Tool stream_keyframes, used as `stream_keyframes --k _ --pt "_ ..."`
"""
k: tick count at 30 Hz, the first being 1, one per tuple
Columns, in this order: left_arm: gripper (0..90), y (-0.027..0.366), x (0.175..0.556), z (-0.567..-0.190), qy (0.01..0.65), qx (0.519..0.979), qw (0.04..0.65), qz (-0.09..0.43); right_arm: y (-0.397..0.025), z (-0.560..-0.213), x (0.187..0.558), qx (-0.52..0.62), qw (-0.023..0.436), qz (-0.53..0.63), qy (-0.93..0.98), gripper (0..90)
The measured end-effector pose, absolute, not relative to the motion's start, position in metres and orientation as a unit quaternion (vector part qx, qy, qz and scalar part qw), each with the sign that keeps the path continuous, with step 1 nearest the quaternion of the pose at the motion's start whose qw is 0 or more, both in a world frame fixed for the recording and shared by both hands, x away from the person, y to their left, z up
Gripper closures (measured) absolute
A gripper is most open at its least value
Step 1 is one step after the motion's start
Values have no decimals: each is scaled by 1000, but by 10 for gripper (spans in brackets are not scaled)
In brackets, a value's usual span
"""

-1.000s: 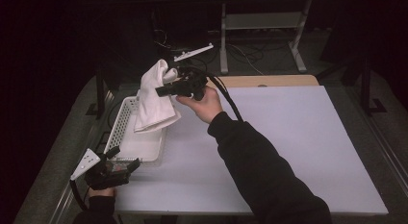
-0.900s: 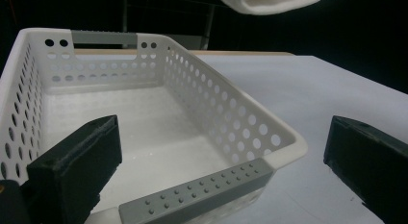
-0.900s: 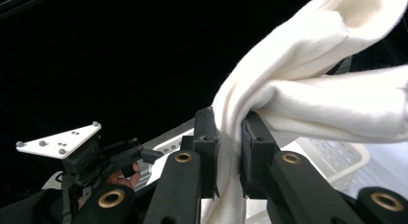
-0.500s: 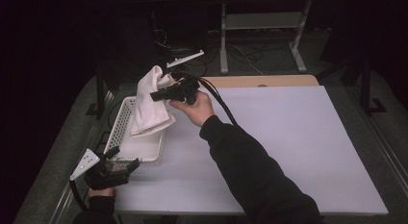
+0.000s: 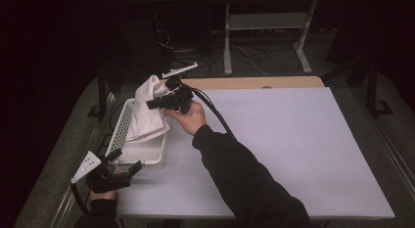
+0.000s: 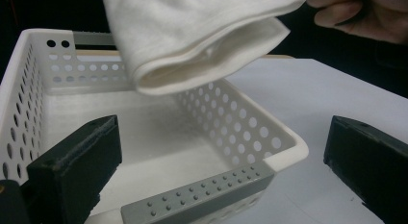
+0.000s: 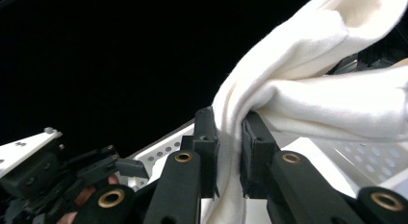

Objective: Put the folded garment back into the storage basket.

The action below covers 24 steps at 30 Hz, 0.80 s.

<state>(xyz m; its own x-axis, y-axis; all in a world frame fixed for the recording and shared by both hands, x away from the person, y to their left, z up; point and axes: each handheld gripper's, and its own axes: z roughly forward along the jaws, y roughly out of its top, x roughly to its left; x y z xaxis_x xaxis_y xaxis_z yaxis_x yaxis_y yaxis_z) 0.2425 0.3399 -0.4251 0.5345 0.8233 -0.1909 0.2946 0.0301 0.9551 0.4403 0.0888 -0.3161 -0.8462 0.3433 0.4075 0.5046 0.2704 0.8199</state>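
One white cloth (image 5: 147,115) hangs over the basket (image 5: 122,127), table (image 5: 293,149) beside.

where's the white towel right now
In the high view the white towel hangs at the table's left side, pinched in the right gripper, its lower end draped over the white basket.

— Where am I looking from up top?
— My high view sits above the near edge, facing forward and down over the whole desk (image 5: 293,140).
— And the two riding cameras?
— Both sit close. Mine on the left faces the basket (image 6: 269,137); the right peers along its jaws at the towel (image 7: 308,99), which all three views share.
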Motion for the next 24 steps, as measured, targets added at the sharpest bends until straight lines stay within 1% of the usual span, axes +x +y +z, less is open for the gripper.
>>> stream_keyframes --k 24 --pt "0 338 244 -424 422 658 580 228 124 -361 442 -287 85 -525 -797 777"
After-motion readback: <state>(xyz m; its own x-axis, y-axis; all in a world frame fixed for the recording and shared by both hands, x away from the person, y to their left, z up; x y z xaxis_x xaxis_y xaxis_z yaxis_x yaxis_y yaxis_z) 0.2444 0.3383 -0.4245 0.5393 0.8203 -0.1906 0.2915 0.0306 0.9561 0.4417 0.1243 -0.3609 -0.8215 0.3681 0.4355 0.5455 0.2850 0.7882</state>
